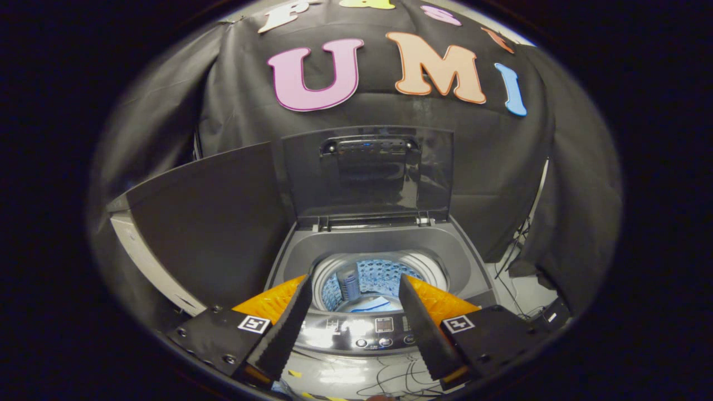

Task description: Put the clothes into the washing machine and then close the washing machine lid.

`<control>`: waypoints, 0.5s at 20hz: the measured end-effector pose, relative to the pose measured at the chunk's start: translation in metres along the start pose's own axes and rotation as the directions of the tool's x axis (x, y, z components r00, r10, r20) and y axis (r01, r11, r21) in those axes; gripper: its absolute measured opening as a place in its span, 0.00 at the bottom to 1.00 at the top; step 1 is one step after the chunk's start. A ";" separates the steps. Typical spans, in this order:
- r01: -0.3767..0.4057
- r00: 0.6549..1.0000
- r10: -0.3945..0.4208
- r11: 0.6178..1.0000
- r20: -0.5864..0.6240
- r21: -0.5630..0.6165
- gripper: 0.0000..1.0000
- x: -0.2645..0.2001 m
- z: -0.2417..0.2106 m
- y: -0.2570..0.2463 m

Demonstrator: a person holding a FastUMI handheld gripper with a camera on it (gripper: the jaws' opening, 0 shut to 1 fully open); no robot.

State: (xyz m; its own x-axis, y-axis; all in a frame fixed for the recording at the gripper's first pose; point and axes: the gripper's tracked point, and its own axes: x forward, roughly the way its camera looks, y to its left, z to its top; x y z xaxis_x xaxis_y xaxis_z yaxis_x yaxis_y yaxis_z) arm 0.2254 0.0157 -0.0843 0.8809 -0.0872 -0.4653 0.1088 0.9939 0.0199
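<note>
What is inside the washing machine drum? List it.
Inside the drum: its perforated blue-lit wall, a ribbed grey column, and a pale blue-edged item at the bottom. The control panel hides the drum's near side. The open claw holds nothing.

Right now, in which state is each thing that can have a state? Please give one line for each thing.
Washing machine lid: open, standing upright behind the drum.
Drum: uncovered, with something pale blue lying at its bottom.
Control panel: display dark as far as I can tell.
Gripper: open, fingers spread, holding nothing, above the front of the washing machine.
</note>
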 end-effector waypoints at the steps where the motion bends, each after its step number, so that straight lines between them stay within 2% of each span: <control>1: -0.006 1.000 0.006 1.000 0.003 0.008 0.97 -0.005 0.000 0.002; 10: 0.007 0.998 -0.009 0.999 0.056 0.034 0.97 -0.040 -0.018 -0.018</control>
State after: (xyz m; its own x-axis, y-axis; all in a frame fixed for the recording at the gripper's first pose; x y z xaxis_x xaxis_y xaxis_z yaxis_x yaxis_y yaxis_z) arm 0.1801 0.0022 -0.0816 0.9043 -0.0996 -0.4151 0.1307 0.9903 0.0471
